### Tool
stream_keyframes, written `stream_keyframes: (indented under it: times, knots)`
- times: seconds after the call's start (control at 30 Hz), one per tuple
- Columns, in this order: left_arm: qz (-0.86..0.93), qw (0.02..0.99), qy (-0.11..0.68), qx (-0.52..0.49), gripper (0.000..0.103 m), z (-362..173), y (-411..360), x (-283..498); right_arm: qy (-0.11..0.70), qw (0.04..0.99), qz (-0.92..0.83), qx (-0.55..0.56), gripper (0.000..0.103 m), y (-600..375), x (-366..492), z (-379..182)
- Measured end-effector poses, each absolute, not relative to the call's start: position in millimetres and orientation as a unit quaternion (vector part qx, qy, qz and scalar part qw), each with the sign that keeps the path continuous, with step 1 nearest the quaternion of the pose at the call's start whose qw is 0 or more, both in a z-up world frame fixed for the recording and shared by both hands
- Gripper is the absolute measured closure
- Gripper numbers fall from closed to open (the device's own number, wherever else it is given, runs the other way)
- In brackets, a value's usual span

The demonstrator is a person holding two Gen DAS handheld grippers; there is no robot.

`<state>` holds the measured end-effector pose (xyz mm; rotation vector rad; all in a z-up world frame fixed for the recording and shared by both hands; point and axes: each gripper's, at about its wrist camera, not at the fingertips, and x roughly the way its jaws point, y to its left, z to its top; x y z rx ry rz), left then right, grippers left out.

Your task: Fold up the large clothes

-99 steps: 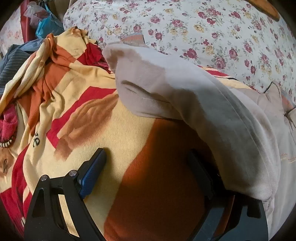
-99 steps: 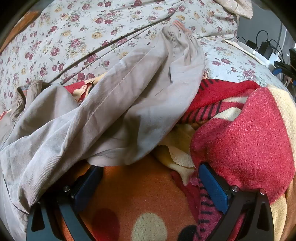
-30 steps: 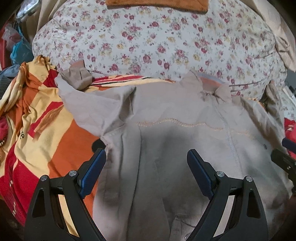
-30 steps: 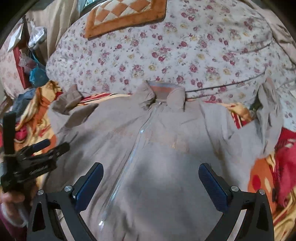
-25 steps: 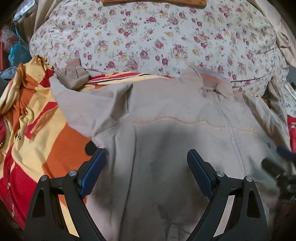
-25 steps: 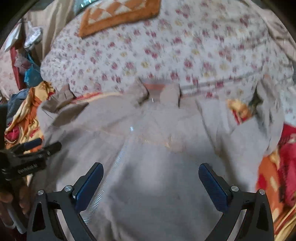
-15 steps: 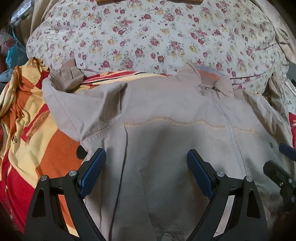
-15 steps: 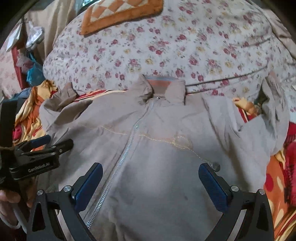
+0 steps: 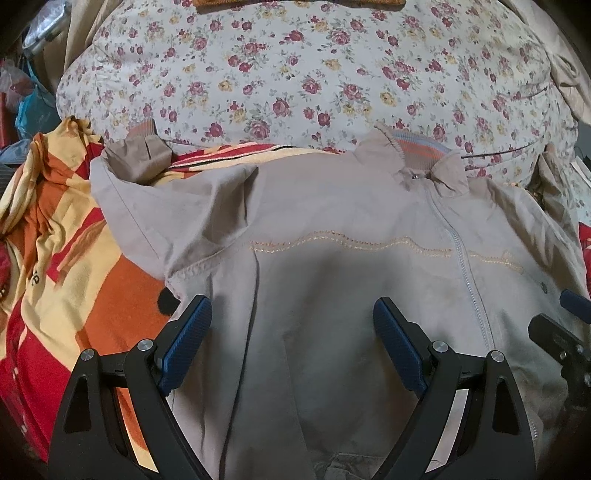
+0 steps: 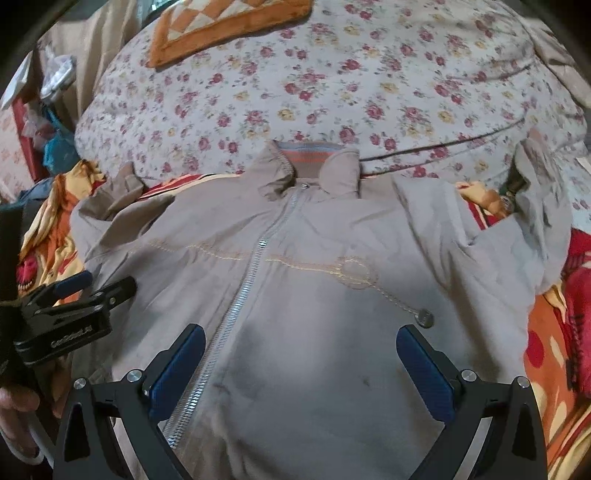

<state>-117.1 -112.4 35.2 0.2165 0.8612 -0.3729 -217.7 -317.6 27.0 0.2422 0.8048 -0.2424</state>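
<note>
A large beige zip-up jacket (image 9: 332, 229) lies spread front-up on the bed, collar (image 9: 417, 151) toward the far side; it also shows in the right wrist view (image 10: 295, 280). Its zipper (image 10: 243, 280) is closed. The left sleeve (image 9: 144, 192) bends back at the far left, the right sleeve (image 10: 532, 206) folds up at the right. My left gripper (image 9: 291, 328) is open and empty over the jacket's left half. My right gripper (image 10: 301, 350) is open and empty over its lower middle. The left gripper also shows in the right wrist view (image 10: 77, 291).
A red, orange and yellow blanket (image 9: 66, 266) lies under the jacket and sticks out left and right (image 10: 554, 339). A floral quilt (image 9: 314, 74) is heaped behind the collar, with an orange checked cloth (image 10: 221, 26) on it. Bags and clutter (image 9: 29, 99) sit at the far left.
Both grippers have drawn back from the sleeves to the jacket's near end. The jacket now lies spread flat, and over the last second the view has crept slightly closer.
</note>
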Motion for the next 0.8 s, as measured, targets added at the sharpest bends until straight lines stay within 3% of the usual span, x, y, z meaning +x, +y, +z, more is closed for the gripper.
stream_keyframes:
  times: [0.8]
  knots:
    - [-0.175, 0.889, 0.411, 0.101, 0.014, 37, -110, -116, 0.402, 0.885, -0.172, 0.162, 0.001, -345, -219, 16]
